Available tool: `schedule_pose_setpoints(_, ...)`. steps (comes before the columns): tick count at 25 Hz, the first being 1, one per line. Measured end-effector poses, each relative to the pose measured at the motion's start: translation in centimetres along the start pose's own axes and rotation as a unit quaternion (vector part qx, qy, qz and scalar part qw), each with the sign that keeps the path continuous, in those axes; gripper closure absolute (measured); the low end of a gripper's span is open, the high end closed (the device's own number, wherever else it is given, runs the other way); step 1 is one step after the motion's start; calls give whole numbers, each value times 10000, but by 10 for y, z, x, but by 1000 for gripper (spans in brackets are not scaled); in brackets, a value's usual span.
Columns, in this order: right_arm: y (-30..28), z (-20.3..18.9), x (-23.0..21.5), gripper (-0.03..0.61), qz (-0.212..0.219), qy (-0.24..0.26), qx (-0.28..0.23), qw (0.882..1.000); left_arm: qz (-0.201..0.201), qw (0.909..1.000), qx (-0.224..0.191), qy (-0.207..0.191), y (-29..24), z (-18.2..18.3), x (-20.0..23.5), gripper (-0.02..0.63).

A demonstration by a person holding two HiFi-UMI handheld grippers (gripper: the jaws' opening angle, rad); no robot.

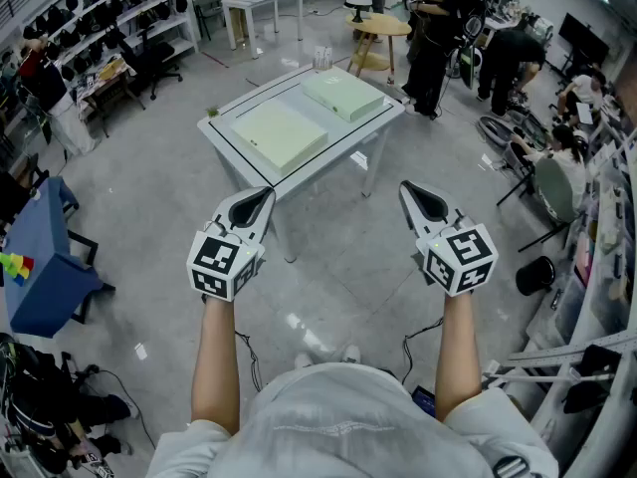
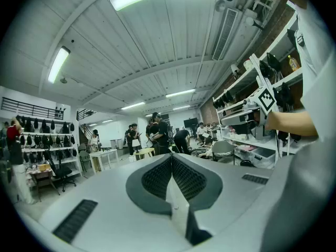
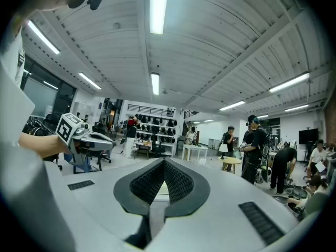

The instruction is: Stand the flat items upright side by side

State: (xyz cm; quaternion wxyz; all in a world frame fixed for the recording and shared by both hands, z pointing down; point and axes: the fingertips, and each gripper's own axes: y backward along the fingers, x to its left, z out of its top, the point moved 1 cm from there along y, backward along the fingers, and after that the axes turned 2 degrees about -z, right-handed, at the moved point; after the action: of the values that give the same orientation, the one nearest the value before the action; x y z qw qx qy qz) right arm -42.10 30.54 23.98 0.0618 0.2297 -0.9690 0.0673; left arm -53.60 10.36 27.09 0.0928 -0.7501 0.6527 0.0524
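Two flat pale green items lie on a white table (image 1: 231, 145) ahead of me: a larger one (image 1: 280, 134) at the near left and a smaller one (image 1: 342, 95) at the far right. My left gripper (image 1: 264, 200) and right gripper (image 1: 408, 193) are held level in the air, short of the table's near edge, well apart from both items. Both are shut with nothing between the jaws. The left gripper (image 2: 171, 159) and the right gripper (image 3: 164, 163) look out across the room in their own views, with a sliver of the table between the pads.
A small clear object (image 1: 321, 59) stands at the table's far edge. A blue table (image 1: 45, 257) stands at the left and shelves (image 1: 109, 18) along the far left wall. People (image 1: 438, 28) stand by a round wooden table (image 1: 380, 26) behind; chairs and gear crowd the right.
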Motion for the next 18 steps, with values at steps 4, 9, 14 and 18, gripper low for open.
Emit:
schedule_pose_setpoints(4,5,-4,-14,551,183,-162,-22,9997,19,10000,35,-25,-15,3,-13,591)
schedule_pose_setpoints(9,10,-9,-46,551,415,-315,-179,9985,103,9999,59,66,-39,10,-27,591)
schedule_pose_setpoints(14,21,-9,-86,551,735,-556,-463,9947,238,9995,116,175,-71,14,-47,591)
schedule_pose_setpoints(18,19,-16,-115,549,752,-213,-463,9959,567,9975,153,397,-91,11,-45,589)
